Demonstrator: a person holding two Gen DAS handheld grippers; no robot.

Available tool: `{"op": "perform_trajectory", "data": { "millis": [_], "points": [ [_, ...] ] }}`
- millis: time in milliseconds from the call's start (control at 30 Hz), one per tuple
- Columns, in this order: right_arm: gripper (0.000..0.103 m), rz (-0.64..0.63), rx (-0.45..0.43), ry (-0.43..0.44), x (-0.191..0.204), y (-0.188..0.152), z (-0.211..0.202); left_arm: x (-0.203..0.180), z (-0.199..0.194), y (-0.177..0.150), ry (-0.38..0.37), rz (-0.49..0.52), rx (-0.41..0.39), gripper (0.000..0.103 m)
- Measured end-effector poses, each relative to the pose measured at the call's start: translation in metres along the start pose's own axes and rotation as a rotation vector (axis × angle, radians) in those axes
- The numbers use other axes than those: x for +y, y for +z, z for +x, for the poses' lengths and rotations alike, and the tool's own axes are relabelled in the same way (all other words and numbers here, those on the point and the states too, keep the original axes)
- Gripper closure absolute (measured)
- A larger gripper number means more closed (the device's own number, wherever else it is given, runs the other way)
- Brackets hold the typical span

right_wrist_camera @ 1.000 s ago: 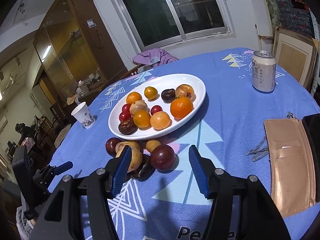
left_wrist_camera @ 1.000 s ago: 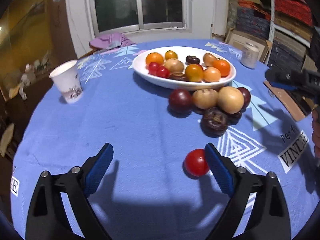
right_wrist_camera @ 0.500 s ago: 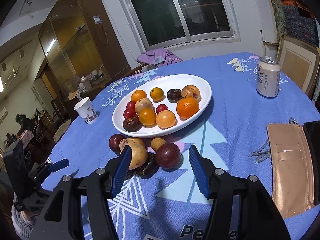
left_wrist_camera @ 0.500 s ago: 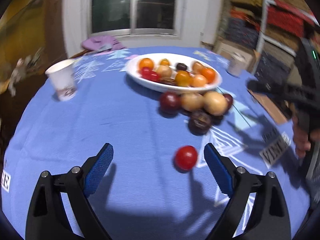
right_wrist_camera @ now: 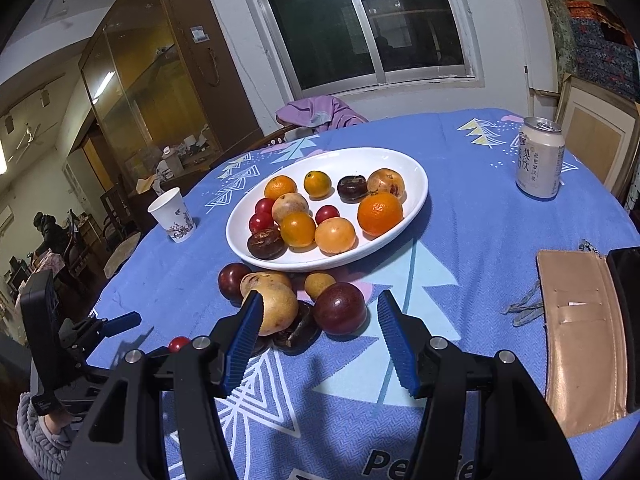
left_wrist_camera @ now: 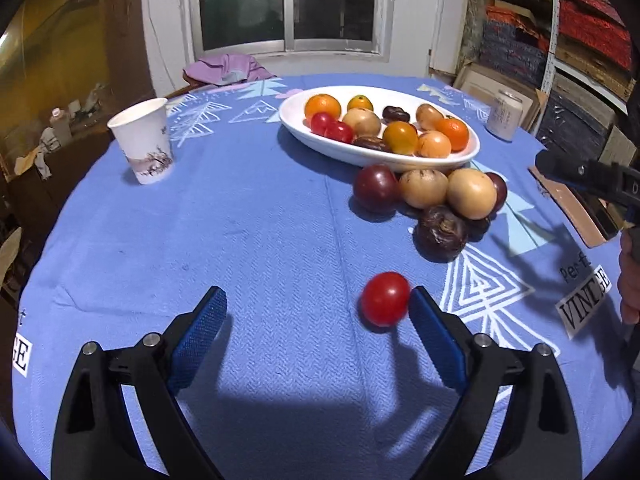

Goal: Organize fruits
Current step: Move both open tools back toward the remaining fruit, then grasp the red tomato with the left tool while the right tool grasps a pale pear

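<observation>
The left hand-held gripper (left_wrist_camera: 316, 322) is spread wide, its right blue pad just beside a small red cherry tomato (left_wrist_camera: 385, 298). The right hand-held gripper (right_wrist_camera: 320, 332) is spread wide, empty.

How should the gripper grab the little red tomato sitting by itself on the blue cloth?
Pinch the lone red tomato across its round middle, coming from above. The open left gripper has one pad beside it already, so center first or it may roll.
</observation>
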State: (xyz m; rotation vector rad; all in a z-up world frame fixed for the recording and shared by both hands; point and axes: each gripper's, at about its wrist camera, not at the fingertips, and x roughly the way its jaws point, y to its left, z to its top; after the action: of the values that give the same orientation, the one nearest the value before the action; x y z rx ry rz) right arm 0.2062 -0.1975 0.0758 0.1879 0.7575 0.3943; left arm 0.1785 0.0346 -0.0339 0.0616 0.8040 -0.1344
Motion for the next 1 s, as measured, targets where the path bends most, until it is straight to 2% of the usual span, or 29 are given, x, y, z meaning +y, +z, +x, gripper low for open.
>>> {"op": "perform_trajectory", "data": {
  "millis": [167,367,467,533,567,667,1000],
  "points": [
    [0.043,-0.015,-0.003,-0.002,0.003,0.000,-0.001,-0.013,0.003,0.000,-0.044,0.066,0.014,0.012],
    [0.043,-0.047,-0.002,-0.013,0.012,-0.005,0.003,-0.004,0.013,0.002,-0.071,-0.001,0.055,0.012],
    [0.045,-0.128,-0.014,-0.052,0.029,-0.010,0.007,-0.006,0.017,0.003,-0.091,-0.003,0.068,0.012],
    [0.052,-0.196,-0.014,-0.066,0.041,-0.014,0.011,-0.009,0.017,0.005,-0.106,0.005,0.065,0.016],
    [0.053,-0.218,-0.008,-0.073,0.045,-0.016,0.014,-0.012,0.017,0.005,-0.109,0.013,0.063,0.022],
    [0.053,-0.256,-0.006,-0.101,0.052,-0.018,0.023,-0.020,0.019,0.006,-0.123,0.045,0.069,0.028],
    [0.057,-0.313,0.016,-0.111,0.074,-0.017,0.044,-0.022,0.019,0.006,-0.164,0.042,0.072,0.035]
  ]
}}
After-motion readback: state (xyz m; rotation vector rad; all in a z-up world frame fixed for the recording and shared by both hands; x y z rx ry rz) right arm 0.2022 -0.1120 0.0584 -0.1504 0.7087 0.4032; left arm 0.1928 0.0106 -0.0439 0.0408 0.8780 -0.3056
